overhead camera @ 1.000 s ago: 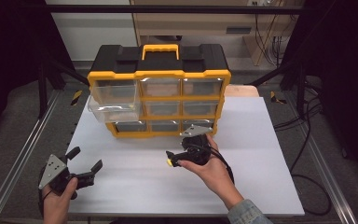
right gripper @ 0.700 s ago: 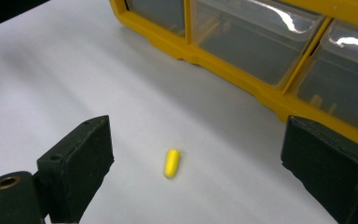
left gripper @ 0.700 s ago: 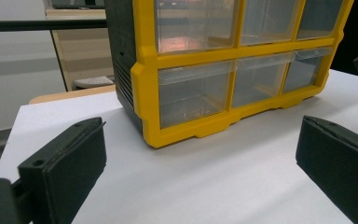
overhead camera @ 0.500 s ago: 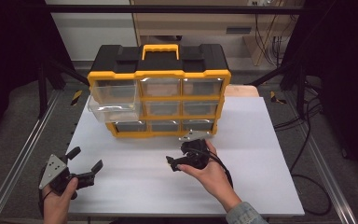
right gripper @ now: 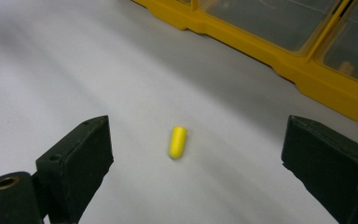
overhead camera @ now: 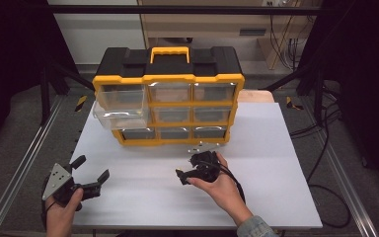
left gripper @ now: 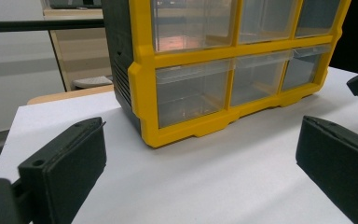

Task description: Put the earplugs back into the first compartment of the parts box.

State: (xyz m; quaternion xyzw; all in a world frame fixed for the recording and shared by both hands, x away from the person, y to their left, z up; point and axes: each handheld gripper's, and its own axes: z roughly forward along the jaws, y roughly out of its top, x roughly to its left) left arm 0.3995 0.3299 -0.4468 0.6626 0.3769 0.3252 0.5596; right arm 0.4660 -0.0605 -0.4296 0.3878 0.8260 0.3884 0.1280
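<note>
Going from left to right: your left gripper (overhead camera: 90, 174) sits near the table's (overhead camera: 276, 148) 7 o'clock corner, jaws spread wide and holding nothing. In the left gripper view the organizer's (left gripper: 142, 88) top is cut off, and the drawer contents are hard to make out behind the clear fronts. One drawer (overhead camera: 121, 117) on its left side stands pulled out. Your right gripper (overhead camera: 190, 170) is at 6 o'clock from the organizer, and your hand (overhead camera: 222, 185) covers much of it. In the right gripper view its jaws are wide open and hold nothing; the small yellow piece (right gripper: 177, 142) lies on the table between them, touching neither. Open table remains between the two grippers and toward 3 o'clock.
</note>
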